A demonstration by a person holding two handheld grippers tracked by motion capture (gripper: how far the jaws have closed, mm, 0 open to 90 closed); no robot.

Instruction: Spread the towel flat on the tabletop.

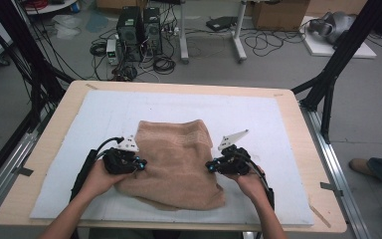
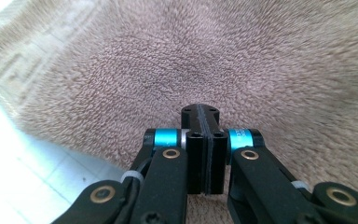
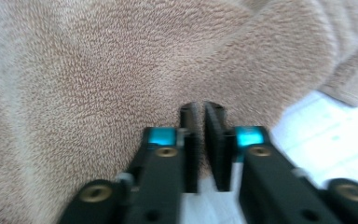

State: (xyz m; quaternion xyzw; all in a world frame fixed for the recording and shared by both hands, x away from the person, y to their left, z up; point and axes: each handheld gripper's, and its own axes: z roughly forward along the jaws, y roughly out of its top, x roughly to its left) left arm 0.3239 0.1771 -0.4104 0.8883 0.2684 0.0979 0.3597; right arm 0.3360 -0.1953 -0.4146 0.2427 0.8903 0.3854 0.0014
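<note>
L gripper jaws pressed together at towel's left edge; R gripper nearly closed, narrow slit, at right edge.

From above, I get even, soft light with no hard shadows; the white mat on my worktop is bright but not blown out, and the picture is a little soft and grainy. The floor behind is dimmer. Along my left tool the near parts are sharp, while the towel blurs toward the right edge and the mat at lower left glares white. My right tool view is smeared throughout, the towel pile soft, the mat at right washed out.
</note>
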